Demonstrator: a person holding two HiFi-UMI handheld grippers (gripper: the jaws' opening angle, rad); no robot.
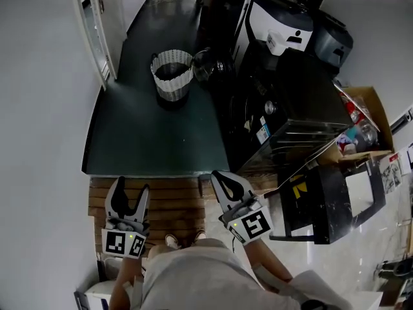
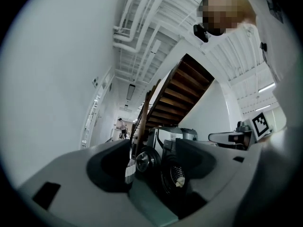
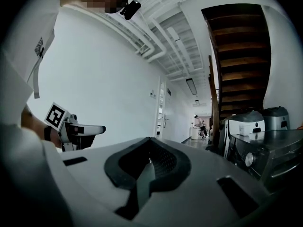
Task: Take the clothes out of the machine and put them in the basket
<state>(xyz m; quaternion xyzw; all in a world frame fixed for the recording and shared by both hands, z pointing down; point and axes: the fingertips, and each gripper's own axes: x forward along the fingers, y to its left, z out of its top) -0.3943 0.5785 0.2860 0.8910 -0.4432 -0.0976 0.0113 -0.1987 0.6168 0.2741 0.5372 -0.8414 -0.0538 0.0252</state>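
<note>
The person holds both grippers out ahead of the torso [image 1: 193, 278], side by side and apart, forearms bent in close to the body and each gripper pointing forward at roughly level. The left gripper [image 1: 131, 192] has its jaws spread in a V with nothing between the pads, its marker cube [image 1: 124, 243] facing up. The right gripper [image 1: 222, 179] angles slightly toward the left one; its jaws meet at the tips and seem empty, though the curved pads leave a small oval gap behind the tips.
</note>
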